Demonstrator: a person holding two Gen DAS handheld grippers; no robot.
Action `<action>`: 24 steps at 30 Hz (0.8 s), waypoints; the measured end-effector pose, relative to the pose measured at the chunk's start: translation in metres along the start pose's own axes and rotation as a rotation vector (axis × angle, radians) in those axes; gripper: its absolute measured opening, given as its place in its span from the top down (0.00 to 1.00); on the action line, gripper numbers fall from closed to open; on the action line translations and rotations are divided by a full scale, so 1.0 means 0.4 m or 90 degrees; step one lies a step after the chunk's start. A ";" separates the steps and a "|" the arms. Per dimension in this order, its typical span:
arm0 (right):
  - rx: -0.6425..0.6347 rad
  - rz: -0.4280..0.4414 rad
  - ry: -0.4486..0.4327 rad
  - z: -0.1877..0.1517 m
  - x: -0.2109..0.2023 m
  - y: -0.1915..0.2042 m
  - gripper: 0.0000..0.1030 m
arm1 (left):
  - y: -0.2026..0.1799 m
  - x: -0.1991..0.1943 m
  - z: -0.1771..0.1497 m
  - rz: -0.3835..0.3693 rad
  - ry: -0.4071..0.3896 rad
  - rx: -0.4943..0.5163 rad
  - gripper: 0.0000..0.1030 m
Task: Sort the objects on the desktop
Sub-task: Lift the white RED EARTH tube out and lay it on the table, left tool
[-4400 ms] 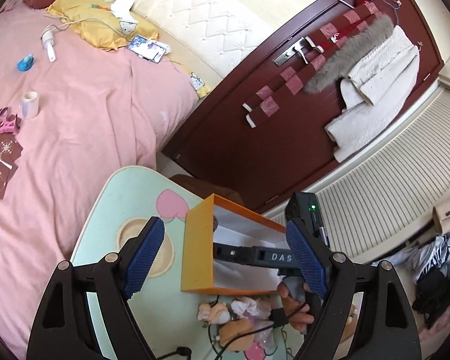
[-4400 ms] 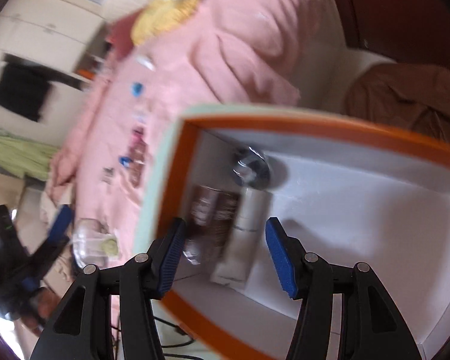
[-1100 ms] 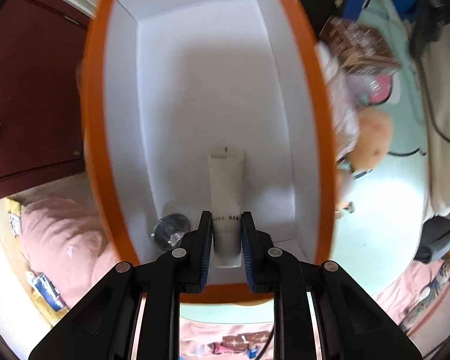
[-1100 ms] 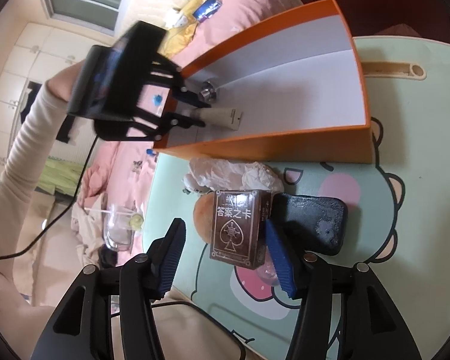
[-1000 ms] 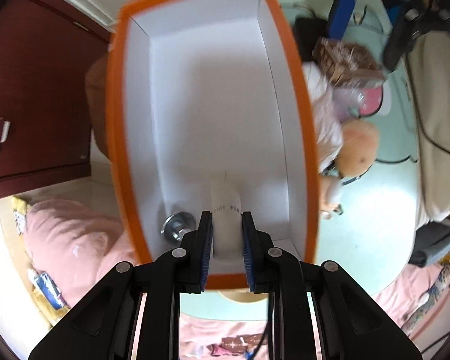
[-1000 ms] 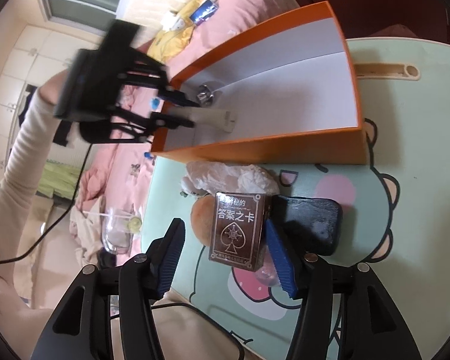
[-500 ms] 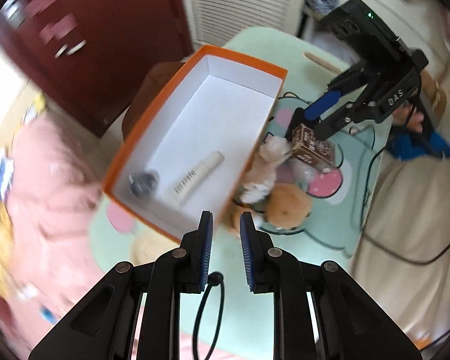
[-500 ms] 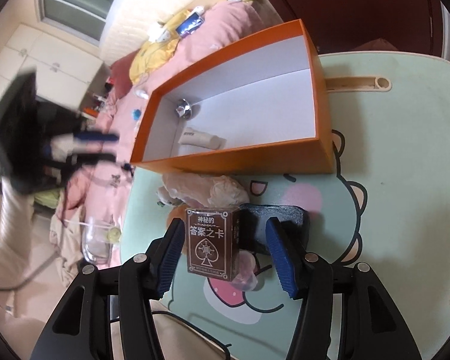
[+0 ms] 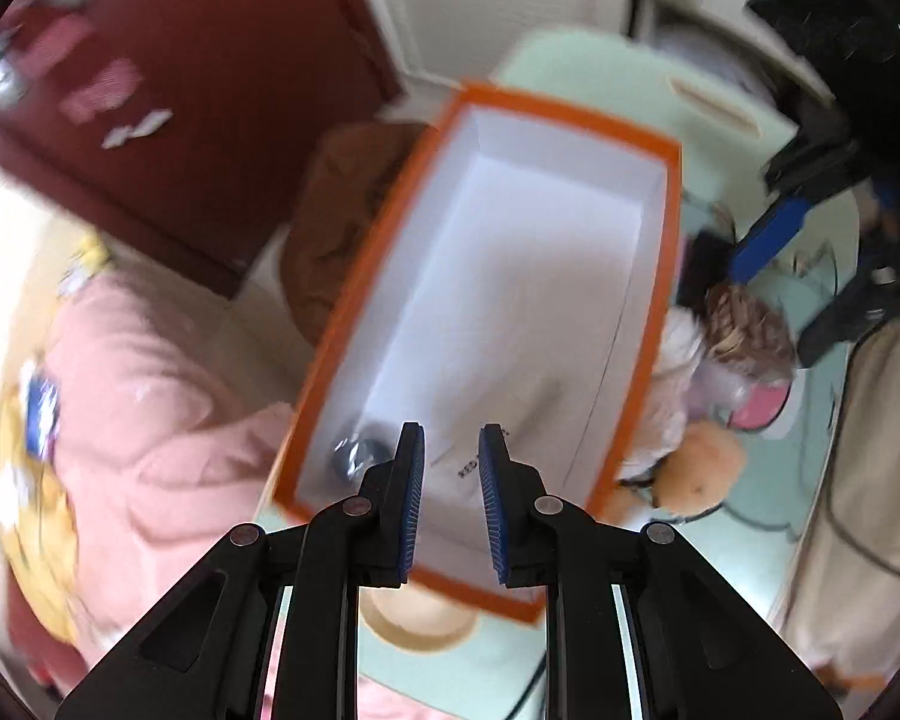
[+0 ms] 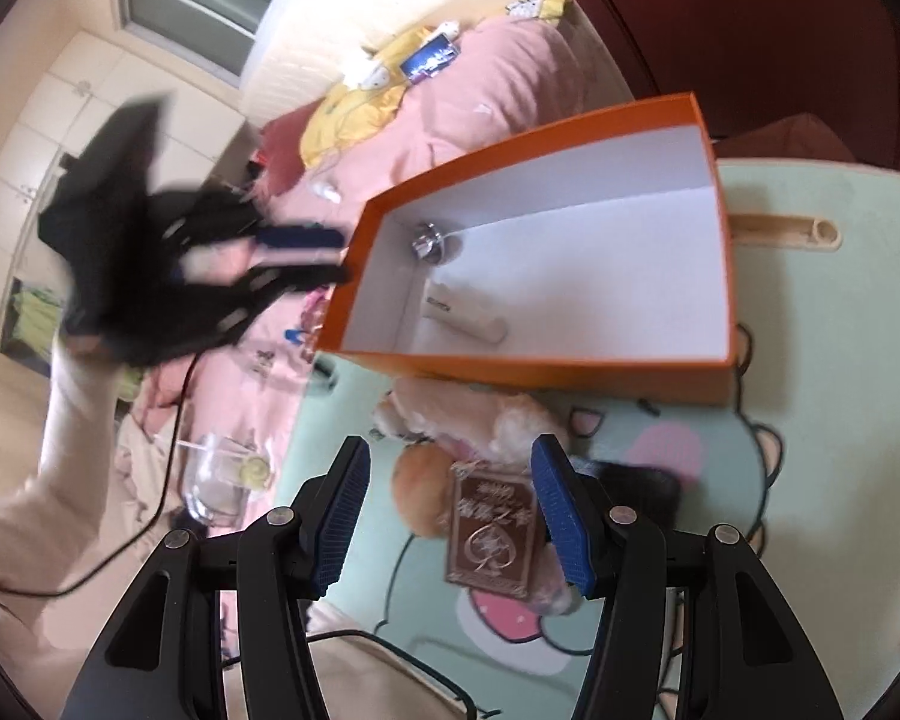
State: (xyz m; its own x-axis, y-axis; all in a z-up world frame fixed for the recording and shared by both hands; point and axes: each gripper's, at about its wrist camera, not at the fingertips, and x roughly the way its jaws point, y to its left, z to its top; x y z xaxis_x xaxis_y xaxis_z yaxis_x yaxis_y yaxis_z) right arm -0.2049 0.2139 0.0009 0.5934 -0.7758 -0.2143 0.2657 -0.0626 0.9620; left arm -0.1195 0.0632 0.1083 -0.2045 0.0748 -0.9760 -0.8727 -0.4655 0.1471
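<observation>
An orange box [image 10: 528, 369] with a white inside stands on the mint table [image 10: 840, 420]. In it lie a white tube [image 10: 468, 318] and a small metal knob [image 10: 427, 245]. My right gripper [image 10: 450, 510] is open above a brown card box [image 10: 492, 531], which rests on soft toys [image 10: 468, 420]. My left gripper [image 9: 450, 480] hovers at the box's near end with its jaws a narrow gap apart and nothing between them; it shows blurred in the right wrist view [image 10: 306, 252]. The orange box [image 9: 378, 276], tube [image 9: 510, 426] and knob [image 9: 354, 456] also show in the left wrist view.
A black case [image 10: 642, 480] lies beside the card box. A pink bed [image 10: 480, 96] with loose items borders the table. A glass cup [image 10: 222, 474] stands at the table's left. A dark red door [image 9: 180, 90] and brown cloth [image 9: 336, 228] lie beyond the box.
My left gripper let go of the white tube in the box, rose away, then came back low over the box's near end. My right gripper has moved closer over the card box.
</observation>
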 end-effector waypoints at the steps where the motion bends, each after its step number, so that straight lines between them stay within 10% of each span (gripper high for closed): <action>1: 0.008 0.002 0.001 -0.007 0.004 -0.002 0.46 | -0.005 0.022 0.010 -0.015 0.018 0.021 0.80; 15: 0.064 0.013 0.005 -0.030 -0.006 -0.056 0.46 | 0.002 0.198 0.049 -0.080 0.114 0.141 0.73; 24: 0.067 0.020 0.011 -0.039 0.002 -0.053 0.46 | 0.035 0.234 0.009 -0.073 0.074 0.024 0.80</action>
State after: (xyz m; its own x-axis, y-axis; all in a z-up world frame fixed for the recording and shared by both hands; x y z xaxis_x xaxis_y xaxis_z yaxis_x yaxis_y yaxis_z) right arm -0.1983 0.2244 -0.0222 0.6134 -0.7677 -0.1852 0.1653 -0.1045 0.9807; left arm -0.1523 0.0669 0.0194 -0.0526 0.0221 -0.9984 -0.9041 -0.4256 0.0382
